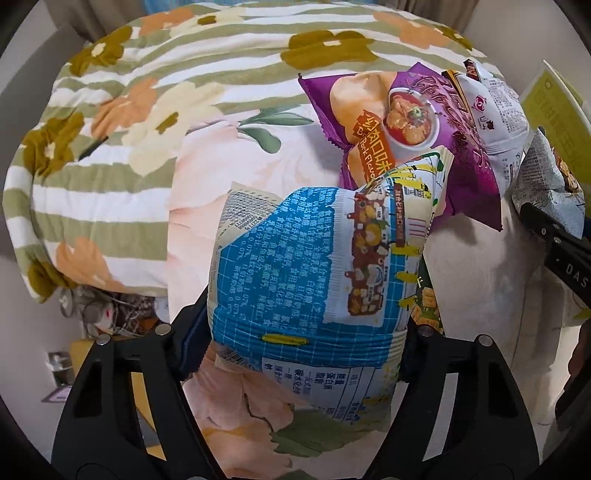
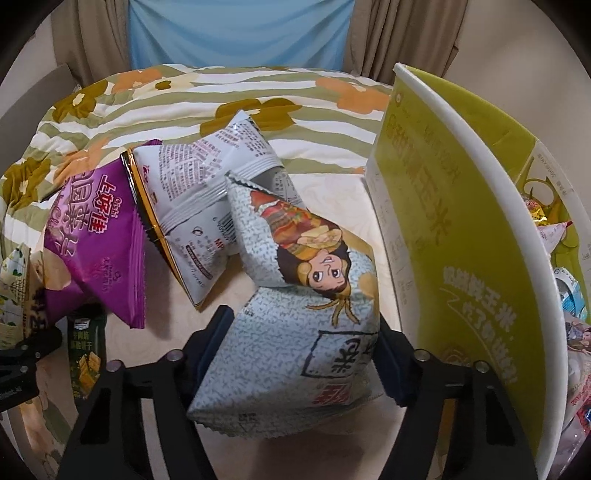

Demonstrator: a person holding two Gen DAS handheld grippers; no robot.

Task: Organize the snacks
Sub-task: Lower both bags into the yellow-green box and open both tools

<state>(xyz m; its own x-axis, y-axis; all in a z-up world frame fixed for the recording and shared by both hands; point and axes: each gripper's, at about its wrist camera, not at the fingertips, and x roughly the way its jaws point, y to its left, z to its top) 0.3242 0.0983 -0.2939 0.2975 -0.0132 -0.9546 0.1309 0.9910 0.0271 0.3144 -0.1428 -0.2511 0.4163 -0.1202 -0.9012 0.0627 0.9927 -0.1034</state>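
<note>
My left gripper (image 1: 299, 328) is shut on a blue and cream snack bag (image 1: 306, 273) and holds it above the bed. My right gripper (image 2: 299, 354) is shut on a grey speckled snack bag with a cartoon figure (image 2: 303, 314). A purple chip bag (image 1: 406, 136) lies beyond the left gripper, also in the right wrist view (image 2: 96, 240). A white and silver bag (image 2: 199, 195) lies beside it. A small dark green snack box (image 2: 86, 354) lies at the lower left. The right gripper's body (image 1: 561, 254) shows at the left view's right edge.
A yellow-green cardboard box (image 2: 461, 258) with a white rim stands to the right, with several snack packets inside (image 2: 569, 288). A floral striped quilt (image 1: 129, 147) covers the bed. Curtains (image 2: 240, 33) hang behind. Clutter lies on the floor at the left (image 1: 103, 314).
</note>
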